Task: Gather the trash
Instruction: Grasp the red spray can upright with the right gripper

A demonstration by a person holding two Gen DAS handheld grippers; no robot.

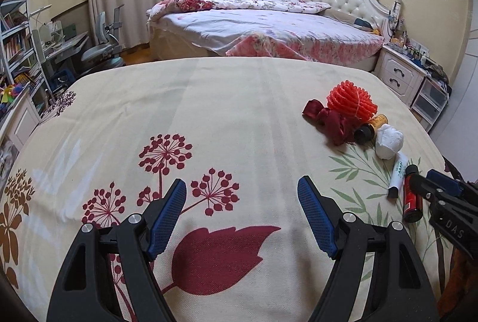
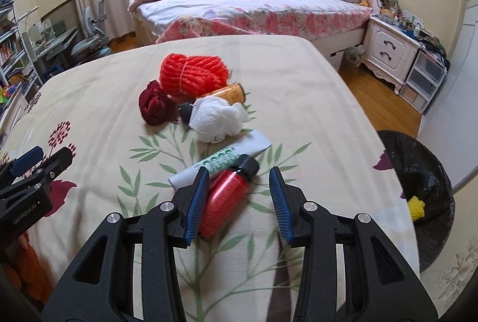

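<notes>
Right tongs point(image 2: 239, 199) agape — seemingly astride red bottle point(image 2: 222, 199)

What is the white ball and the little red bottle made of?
The white ball looks like crumpled tissue or soft paper: matte, with wrinkles and folds. The little red bottle looks like glossy plastic or glass, with a bright streak of shine along its side and a black cap; which one cannot be told.

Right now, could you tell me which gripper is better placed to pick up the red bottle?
The right gripper: its open jaws already straddle the red bottle, and the black bin sits on its side. The left gripper hovers open over bare tablecloth, away from the trash.
</notes>
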